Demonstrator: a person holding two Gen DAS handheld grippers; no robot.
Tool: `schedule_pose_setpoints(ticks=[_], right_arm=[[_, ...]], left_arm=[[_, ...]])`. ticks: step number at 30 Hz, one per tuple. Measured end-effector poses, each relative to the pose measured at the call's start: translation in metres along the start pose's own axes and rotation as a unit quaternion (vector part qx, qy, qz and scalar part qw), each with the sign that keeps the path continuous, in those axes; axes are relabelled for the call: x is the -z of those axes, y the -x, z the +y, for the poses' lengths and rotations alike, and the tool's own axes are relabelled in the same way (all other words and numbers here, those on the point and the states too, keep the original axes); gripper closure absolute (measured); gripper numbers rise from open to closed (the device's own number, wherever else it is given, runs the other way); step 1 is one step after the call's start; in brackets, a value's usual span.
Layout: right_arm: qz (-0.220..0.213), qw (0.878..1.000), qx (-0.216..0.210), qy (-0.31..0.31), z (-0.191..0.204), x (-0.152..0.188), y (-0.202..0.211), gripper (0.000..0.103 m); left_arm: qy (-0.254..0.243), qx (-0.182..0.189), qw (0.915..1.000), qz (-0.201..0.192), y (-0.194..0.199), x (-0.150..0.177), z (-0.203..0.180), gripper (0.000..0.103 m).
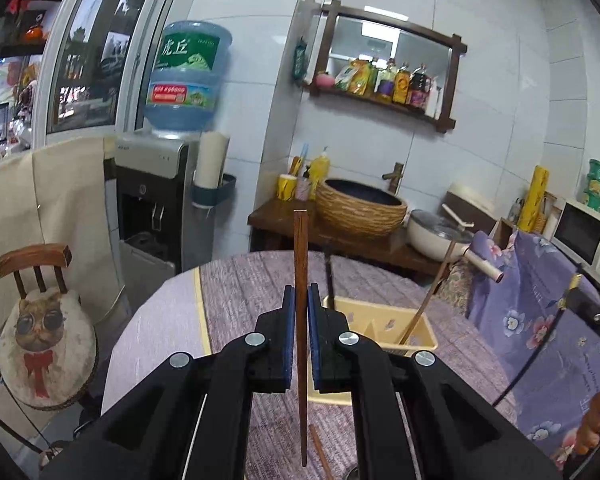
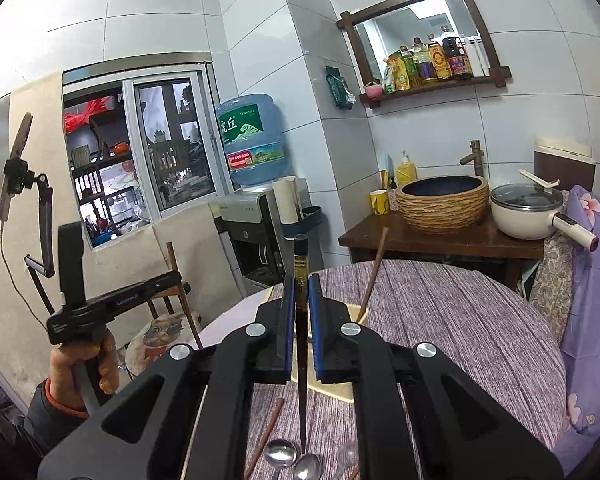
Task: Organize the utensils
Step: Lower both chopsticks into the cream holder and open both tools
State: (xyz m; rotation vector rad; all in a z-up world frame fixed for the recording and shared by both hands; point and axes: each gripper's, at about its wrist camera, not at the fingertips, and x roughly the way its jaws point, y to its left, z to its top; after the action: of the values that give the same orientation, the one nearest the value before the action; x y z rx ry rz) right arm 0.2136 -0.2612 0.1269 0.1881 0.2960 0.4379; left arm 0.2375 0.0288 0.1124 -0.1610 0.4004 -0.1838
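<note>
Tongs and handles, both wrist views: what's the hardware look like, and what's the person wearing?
Both tongs, left and right, are matte black angular linkages with silver round pivot bolts and blue pads. The left unit has a black pistol-style handle. A black cable trails from the right unit. The sleeve is dark, orange-lined.

The surface (image 2: 460, 320) lies bare right of the yellow organizer (image 1: 384, 316); two chopsticks (image 1: 414, 316) lean up out of it; spoons (image 2: 296, 460) crowd the near edge.

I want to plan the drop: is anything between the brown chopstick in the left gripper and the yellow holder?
Nothing visible blocks it. The left gripper holds the brown chopstick upright above the table; the yellow holder, beyond it, already holds one chopstick in its right compartment.
</note>
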Motion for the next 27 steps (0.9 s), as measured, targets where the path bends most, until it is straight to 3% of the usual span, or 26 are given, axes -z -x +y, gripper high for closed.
schedule_pose_setpoints(ticks=[8,12,18,27], right_arm=[[-0.056,0.998,0.023,0.019,0.010,-0.062,-0.032,0.095],[-0.078,0.996,0.042,0.025,0.011,-0.082,-0.052,0.095],[-0.066,0.995,0.073,0.025,0.002,-0.068,-0.088,0.095],[-0.009,0.996,0.089,0.018,-0.016,-0.009,-0.129,0.095]], left_arm=[[-0.001,0.017,0.9974,-0.070,0.005,-0.075,-0.034,0.096],[0.009,0.021,0.9964,-0.082,-0.016,-0.088,-0.047,0.096],[0.026,-0.005,0.9971,-0.071,-0.067,-0.066,-0.044,0.096],[0.016,-0.030,0.9992,-0.018,-0.109,-0.005,-0.035,0.096]])
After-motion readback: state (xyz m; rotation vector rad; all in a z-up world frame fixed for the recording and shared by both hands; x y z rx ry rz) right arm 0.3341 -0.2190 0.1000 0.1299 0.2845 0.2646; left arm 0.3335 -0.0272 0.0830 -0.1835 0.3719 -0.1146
